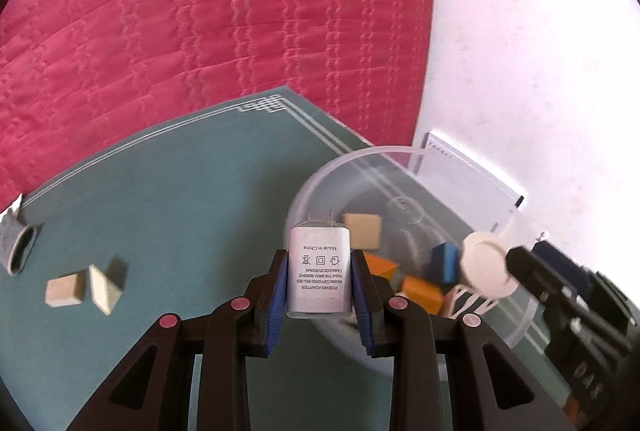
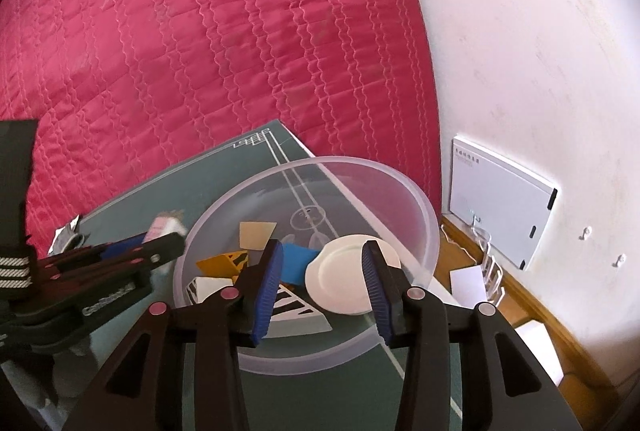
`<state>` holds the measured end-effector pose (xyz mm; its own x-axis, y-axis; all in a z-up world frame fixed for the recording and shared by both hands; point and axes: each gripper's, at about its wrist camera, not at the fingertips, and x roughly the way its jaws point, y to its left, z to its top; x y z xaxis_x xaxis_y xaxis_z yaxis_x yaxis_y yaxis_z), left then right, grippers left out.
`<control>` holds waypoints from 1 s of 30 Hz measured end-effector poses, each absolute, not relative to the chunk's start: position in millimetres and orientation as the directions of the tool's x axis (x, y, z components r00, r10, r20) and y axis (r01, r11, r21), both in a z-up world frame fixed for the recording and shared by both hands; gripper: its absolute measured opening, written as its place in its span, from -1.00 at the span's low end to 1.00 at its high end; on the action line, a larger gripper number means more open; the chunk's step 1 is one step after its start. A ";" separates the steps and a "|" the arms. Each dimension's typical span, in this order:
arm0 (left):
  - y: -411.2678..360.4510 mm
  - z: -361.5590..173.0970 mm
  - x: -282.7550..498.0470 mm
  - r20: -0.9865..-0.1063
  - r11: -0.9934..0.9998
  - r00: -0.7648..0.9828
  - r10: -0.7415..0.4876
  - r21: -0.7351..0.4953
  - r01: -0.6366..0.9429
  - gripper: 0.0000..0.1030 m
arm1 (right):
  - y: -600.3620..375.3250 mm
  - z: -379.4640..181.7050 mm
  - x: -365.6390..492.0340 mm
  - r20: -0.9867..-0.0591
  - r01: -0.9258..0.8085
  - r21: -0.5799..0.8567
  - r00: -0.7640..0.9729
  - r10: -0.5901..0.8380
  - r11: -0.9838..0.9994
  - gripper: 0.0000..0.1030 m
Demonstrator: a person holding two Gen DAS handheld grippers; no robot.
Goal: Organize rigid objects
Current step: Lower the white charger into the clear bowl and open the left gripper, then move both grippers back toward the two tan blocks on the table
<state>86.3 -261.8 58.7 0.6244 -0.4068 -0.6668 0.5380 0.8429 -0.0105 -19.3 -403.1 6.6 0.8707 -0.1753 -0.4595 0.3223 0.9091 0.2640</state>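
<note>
My left gripper (image 1: 319, 263) is shut on a white power adapter (image 1: 319, 271), prongs forward, held at the near left rim of the clear plastic bowl (image 1: 320, 183). The bowl (image 2: 424, 215) holds several blocks: tan (image 1: 363, 229), blue (image 1: 446, 261), orange (image 1: 422, 295). My right gripper (image 2: 322, 263) is open over the bowl, with a white round lid (image 2: 344, 279) between its fingers, free of the left one; the left wrist view shows the lid (image 1: 486, 267) at the gripper's tip. Two tan blocks (image 1: 64, 289) (image 1: 105, 289) lie on the green mat (image 1: 180, 211).
The mat lies on a pink quilted bedspread (image 1: 200, 11). A grey tube-like object (image 1: 20, 247) sits at the mat's left edge. A white box (image 2: 500, 203) leans on the white wall (image 2: 540, 51) to the right, above a wooden edge with white cards.
</note>
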 end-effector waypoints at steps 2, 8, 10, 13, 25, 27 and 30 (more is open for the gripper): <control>-271.5 58.7 86.6 -0.660 0.834 0.621 -0.423 -0.015 0.552 -0.38 | -403.2 6.1 -19.6 -0.464 0.330 0.263 0.867 -0.181 0.907 -0.17; -285.1 61.9 88.4 -0.650 0.803 0.597 -0.469 -0.032 0.595 0.06 | -405.7 7.1 -23.4 -0.449 0.343 0.269 0.871 -0.198 0.900 -0.08; -280.9 64.1 88.9 -0.635 0.818 0.621 -0.460 -0.029 0.575 0.58 | -406.8 6.6 -24.4 -0.444 0.350 0.272 0.872 -0.205 0.897 -0.03; -270.4 63.3 89.9 -0.617 0.842 0.661 -0.427 -0.005 0.539 0.59 | -406.2 5.7 -24.6 -0.446 0.351 0.270 0.871 -0.207 0.897 -0.02; -235.7 56.7 99.0 -0.617 0.891 0.708 -0.343 0.026 0.453 0.59 | -384.6 5.4 -22.7 -0.433 0.305 0.201 0.880 -0.195 0.931 -0.02; -227.1 56.1 101.4 -0.623 0.900 0.712 -0.325 0.028 0.436 0.59 | -380.3 6.7 -22.9 -0.425 0.299 0.185 0.883 -0.198 0.936 -0.02; -214.3 55.2 104.6 -0.628 0.913 0.719 -0.298 0.033 0.407 0.60 | -375.5 7.7 -23.4 -0.417 0.290 0.166 0.887 -0.199 0.943 -0.02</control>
<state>104.6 -214.3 55.2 0.7192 -0.2978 -0.6277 0.4068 0.9129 0.0330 -23.4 -375.5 7.7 0.8866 -0.1995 -0.4172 0.2900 0.9426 0.1657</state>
